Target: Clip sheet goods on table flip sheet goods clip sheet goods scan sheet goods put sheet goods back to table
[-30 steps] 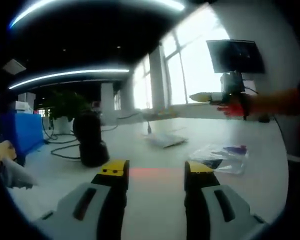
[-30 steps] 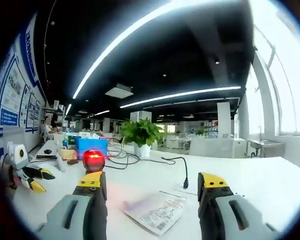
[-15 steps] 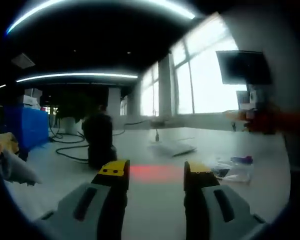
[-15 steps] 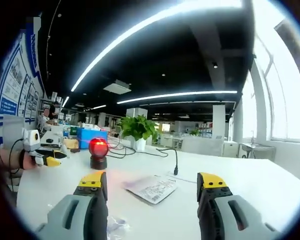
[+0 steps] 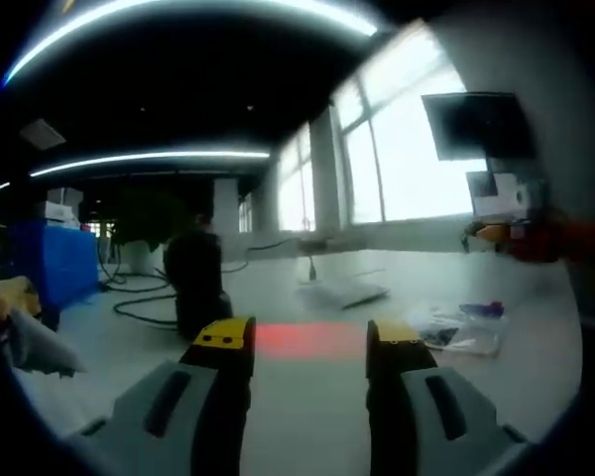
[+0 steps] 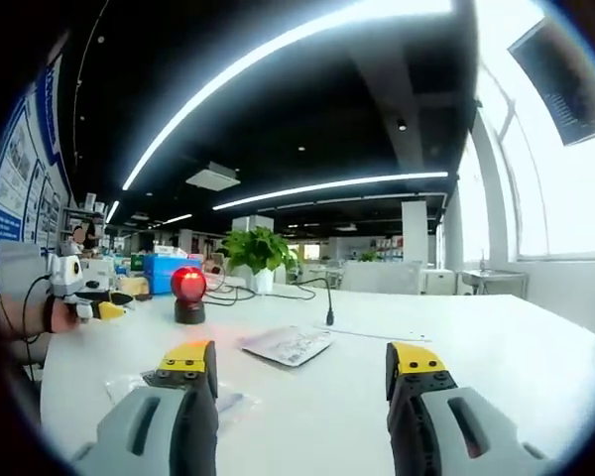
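Since a second ago both cameras have swung; the sheet [image 6: 286, 344] on the table [image 6: 496, 377] now sits farther ahead of the right gripper [image 6: 302, 367] than before, at 12 o'clock. Left gripper [image 5: 307, 342] and right gripper jaws stand apart, empty. Scanner [image 6: 188, 294] glows red at 10 o'clock. Clear bag [image 5: 454, 332] lies blurred at 2 o'clock in the left gripper view; its contents unreadable. Sheet [image 5: 342, 292] is hazy there.
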Tool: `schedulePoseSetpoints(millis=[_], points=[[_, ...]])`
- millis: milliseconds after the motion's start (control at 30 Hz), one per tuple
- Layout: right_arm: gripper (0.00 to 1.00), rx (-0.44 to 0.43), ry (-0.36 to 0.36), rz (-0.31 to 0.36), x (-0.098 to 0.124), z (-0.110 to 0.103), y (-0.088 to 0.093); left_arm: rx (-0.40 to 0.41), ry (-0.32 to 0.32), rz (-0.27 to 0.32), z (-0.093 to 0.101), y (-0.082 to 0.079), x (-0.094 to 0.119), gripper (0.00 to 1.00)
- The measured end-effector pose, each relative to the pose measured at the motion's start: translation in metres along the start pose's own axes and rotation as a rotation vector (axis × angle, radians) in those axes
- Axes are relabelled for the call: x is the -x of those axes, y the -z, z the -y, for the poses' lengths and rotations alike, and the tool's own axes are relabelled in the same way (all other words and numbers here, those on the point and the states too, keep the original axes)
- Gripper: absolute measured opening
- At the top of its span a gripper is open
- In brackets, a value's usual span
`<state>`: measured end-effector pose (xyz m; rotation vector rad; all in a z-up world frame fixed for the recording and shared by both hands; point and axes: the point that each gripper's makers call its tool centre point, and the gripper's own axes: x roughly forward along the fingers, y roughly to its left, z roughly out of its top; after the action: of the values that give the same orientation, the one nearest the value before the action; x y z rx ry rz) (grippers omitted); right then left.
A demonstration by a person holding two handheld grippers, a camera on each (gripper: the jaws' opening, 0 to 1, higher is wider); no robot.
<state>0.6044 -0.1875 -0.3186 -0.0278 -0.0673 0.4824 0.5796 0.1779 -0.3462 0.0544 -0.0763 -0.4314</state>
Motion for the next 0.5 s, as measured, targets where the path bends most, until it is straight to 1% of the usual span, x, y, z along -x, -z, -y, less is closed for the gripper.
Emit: schedulePoseSetpoints(millis=[100,167,200,233,300,333,367,400,467,500], points=[[0.66,-0.010,0.022,0.010,0.010,0.004,0.009,0.014,-0.009,0.003,-0.003,0.000,0.001,0.37],[0.65,-0.039,0.047,0.026,0.016,0.008,0.016,0.011,-0.022,0.002,-0.004,0.000,0.001,0.37],[0.65,-0.036,0.047,0.025,0.017,0.008,0.019,0.008,-0.029,0.005,-0.004,-0.001,0.002,0.37],[0.65,-0.012,0.051,0.024,0.018,0.008,0.021,-0.003,-0.035,0.008,-0.003,-0.002,0.002,0.36],[0.64,0.005,0.044,0.022,0.020,0.007,0.025,-0.027,-0.032,0.011,0.000,-0.003,0.003,0.36],[0.65,0.014,0.056,0.028,0.021,0.008,0.026,-0.032,-0.028,0.008,0.002,-0.002,0.002,0.37],[0.65,0.054,0.089,0.046,0.023,0.013,0.022,-0.040,-0.021,0.001,0.004,-0.001,0.002,0.37],[0.65,0.066,0.088,0.060,0.025,0.012,0.019,-0.042,-0.016,-0.003,0.005,-0.001,0.002,0.38],[0.66,0.028,0.077,0.093,0.030,0.010,0.014,-0.038,-0.003,0.003,0.007,-0.002,0.003,0.40],[0.66,0.028,0.076,0.094,0.032,0.010,0.014,-0.035,0.002,0.005,0.007,-0.002,0.003,0.41]])
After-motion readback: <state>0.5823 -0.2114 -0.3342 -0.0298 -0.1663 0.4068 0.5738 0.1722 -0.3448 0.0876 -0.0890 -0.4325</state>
